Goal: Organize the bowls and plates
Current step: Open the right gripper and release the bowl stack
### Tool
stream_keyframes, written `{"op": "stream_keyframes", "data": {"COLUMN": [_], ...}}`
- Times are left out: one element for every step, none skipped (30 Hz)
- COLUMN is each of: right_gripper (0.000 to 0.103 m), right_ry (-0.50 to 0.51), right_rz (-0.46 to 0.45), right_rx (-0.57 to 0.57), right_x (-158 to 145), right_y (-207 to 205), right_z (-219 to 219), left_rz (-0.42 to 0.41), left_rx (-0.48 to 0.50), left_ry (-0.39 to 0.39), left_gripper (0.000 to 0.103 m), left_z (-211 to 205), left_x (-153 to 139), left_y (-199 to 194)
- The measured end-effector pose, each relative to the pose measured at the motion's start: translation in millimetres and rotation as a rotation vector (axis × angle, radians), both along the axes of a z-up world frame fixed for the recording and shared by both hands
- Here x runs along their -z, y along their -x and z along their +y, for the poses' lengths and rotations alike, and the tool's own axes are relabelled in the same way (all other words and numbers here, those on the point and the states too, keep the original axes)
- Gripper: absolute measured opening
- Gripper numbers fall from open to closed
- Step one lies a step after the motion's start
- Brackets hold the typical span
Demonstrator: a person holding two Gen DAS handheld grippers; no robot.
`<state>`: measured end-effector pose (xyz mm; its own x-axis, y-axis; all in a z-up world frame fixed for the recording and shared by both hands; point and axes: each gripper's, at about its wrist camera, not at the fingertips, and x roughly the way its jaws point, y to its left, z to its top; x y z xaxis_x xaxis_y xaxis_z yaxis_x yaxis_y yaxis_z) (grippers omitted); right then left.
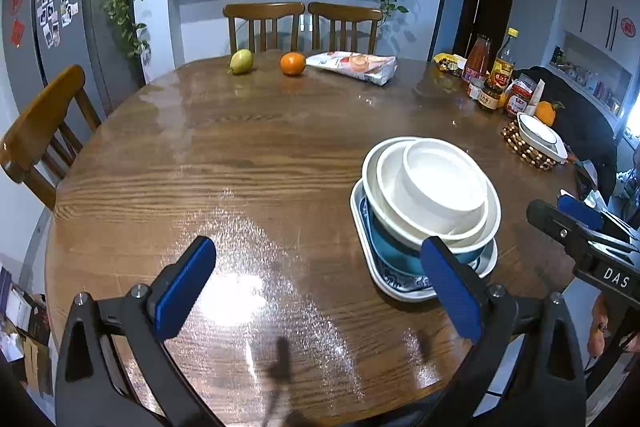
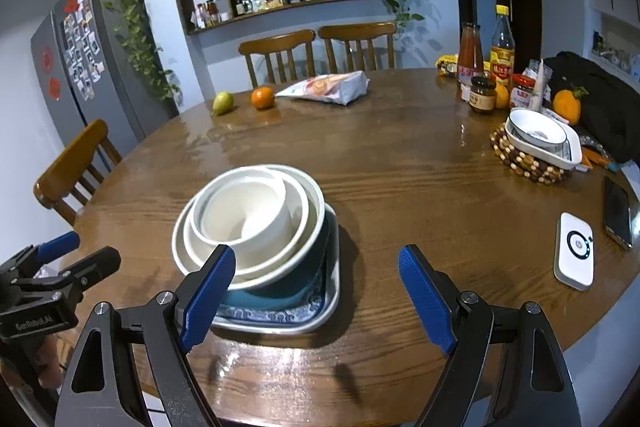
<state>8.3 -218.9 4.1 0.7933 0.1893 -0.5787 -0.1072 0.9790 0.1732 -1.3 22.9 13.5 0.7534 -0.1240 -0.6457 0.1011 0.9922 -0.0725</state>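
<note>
Both claws are wide open and hold nothing: the left gripper point(image 1: 320, 291) and the right gripper point(image 2: 316, 297) hang over the wooden table point(image 1: 240, 155). Between them sits a stack of white bowls point(image 2: 248, 219) on a blue bowl point(image 2: 280, 287), all on a square blue-patterned plate point(image 2: 280, 319).

Bare tabletop point(image 1: 200, 163) lying open left of stacked bowls point(image 1: 432, 191), jars point(image 2: 482, 93) and trivet dish point(image 2: 540, 139) crowding far right, fruit point(image 2: 263, 97) sitting far.

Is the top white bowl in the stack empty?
Empty. The right wrist view looks straight into the top bowl and shows only its bare white inside; it sits upright, nested in the bigger bowls on the square plate.
</note>
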Motion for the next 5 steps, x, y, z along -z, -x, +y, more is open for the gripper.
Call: {"op": "stream_keyframes", "data": {"right_gripper": [0.084,0.085,0.085,0.085,0.084], "right_ry": [0.002,0.004,0.005,0.006,0.006], "right_rz": [0.001,0.003,0.004,0.005,0.005], "right_rx": [0.001,0.004,0.006,0.006,0.008], "right_x": [0.8,1.8,2.3,2.7,4.1], "right_y": [1.3,1.8,2.0,1.6,4.0], "right_z": [0.3,0.4,0.6,0.3,1.0], "left_rz": [0.001,-0.001,-0.003,-0.003,-0.003], "left_rx": [0.0,0.002,0.005,0.007,0.011], "left_ry": [0.002,0.003,0.003,0.004,0.004], "left_gripper": [0.102,0.102,0.102,0.102,0.102], "left_z": [0.4,0.4,0.2,-0.4,-1.4], "left_x": [1.2,1.4,1.4,1.3,1.5], "left_y": [0.9,1.3,1.5,2.8,3.2]}}
